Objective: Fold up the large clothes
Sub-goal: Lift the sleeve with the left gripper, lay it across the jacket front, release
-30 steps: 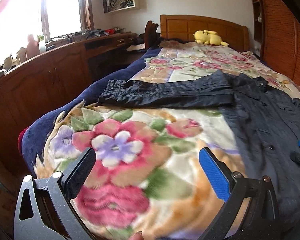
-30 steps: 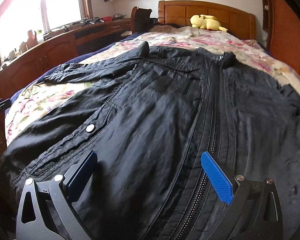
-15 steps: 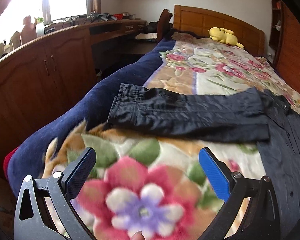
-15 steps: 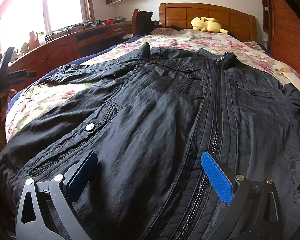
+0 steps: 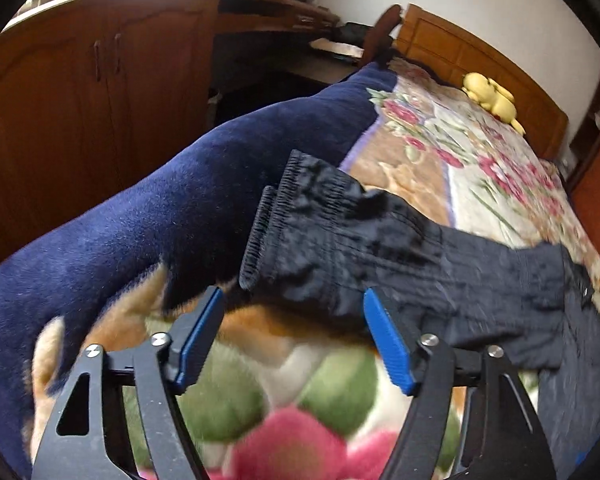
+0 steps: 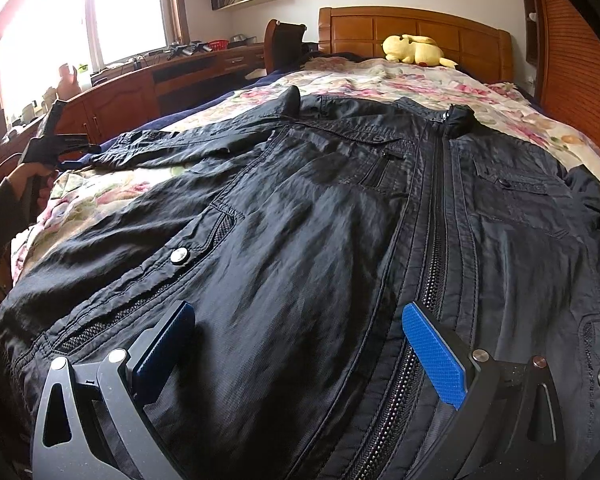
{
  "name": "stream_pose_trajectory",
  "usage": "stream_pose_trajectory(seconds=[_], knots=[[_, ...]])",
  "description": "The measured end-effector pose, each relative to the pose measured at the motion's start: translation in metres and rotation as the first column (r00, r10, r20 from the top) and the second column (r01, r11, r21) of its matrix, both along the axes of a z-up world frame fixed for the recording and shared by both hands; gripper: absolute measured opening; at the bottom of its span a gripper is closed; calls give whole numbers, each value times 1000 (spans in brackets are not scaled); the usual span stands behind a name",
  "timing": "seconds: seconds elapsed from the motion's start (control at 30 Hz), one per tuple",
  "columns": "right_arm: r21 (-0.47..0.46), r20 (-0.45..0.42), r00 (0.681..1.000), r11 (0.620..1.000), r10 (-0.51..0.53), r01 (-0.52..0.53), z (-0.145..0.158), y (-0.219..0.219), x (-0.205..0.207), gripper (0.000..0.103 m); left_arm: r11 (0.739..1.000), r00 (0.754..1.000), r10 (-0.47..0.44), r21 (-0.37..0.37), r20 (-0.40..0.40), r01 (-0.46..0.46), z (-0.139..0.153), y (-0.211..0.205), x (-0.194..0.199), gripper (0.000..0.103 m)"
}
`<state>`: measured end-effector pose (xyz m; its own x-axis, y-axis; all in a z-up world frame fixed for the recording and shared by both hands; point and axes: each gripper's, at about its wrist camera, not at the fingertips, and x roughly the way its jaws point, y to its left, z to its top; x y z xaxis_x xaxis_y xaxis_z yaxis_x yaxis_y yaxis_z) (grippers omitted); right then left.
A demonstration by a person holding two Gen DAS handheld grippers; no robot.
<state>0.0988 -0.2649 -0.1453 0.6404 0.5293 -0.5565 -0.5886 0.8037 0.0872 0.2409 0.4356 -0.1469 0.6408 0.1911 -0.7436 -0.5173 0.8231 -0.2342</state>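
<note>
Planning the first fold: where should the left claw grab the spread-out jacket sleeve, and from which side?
Take the sleeve at its ribbed cuff, coming in from the side edge of the bed. The cuff is the free end, stiff and slightly raised off the blanket, so one pad can slide under it. The left claw has been closing, with nothing pinched yet.

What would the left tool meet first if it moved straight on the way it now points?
Most likely the sleeve cuff of the black jacket, which lies just beyond the left tool. Its jaws have just been closing, with nothing between them yet. Depth is unclear; the blanket beneath may come first.
</note>
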Motion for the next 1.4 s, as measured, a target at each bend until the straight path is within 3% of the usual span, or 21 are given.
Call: stream_pose_trajectory(seconds=[0.13,0.23,0.27,0.3,0.4,0.67,0.8,0.97,1.13,1.4], knots=[[2,0,1000,1000,0,0,0,0,0,103,998,1000,26,-49,-2,-27,-9,9,7,62],[4,-1,1000,1000,1,-1,0,0,0,103,999,1000,23,-42,-6,-24,-11,6,11,48],[5,-1,1000,1000,1,-1,0,1,0,103,999,1000,14,-48,-4,-14,-12,6,12,27],[5,-1,1000,1000,1,-1,0,1,0,103,998,1000,-6,-68,-2,5,-13,3,14,13],[5,-1,1000,1000,1,-1,0,0,0,103,998,999,-46,-36,6,46,0,-11,20,11],[17,-4,1000,1000,3,-3,-1,1,1,103,972,967,-223,100,121,212,98,-99,40,10],[31,-5,1000,1000,6,-6,-1,-2,1,103,935,924,-342,155,171,318,145,-166,49,10],[66,-12,1000,998,16,-15,-2,-7,2,103,856,839,-508,228,198,464,191,-266,51,10],[109,-24,999,994,29,-26,-4,-11,4,103,798,779,-596,246,193,550,204,-333,36,10],[114,-31,999,993,34,-30,-6,-7,7,103,758,764,-639,246,92,604,171,-380,12,14]])
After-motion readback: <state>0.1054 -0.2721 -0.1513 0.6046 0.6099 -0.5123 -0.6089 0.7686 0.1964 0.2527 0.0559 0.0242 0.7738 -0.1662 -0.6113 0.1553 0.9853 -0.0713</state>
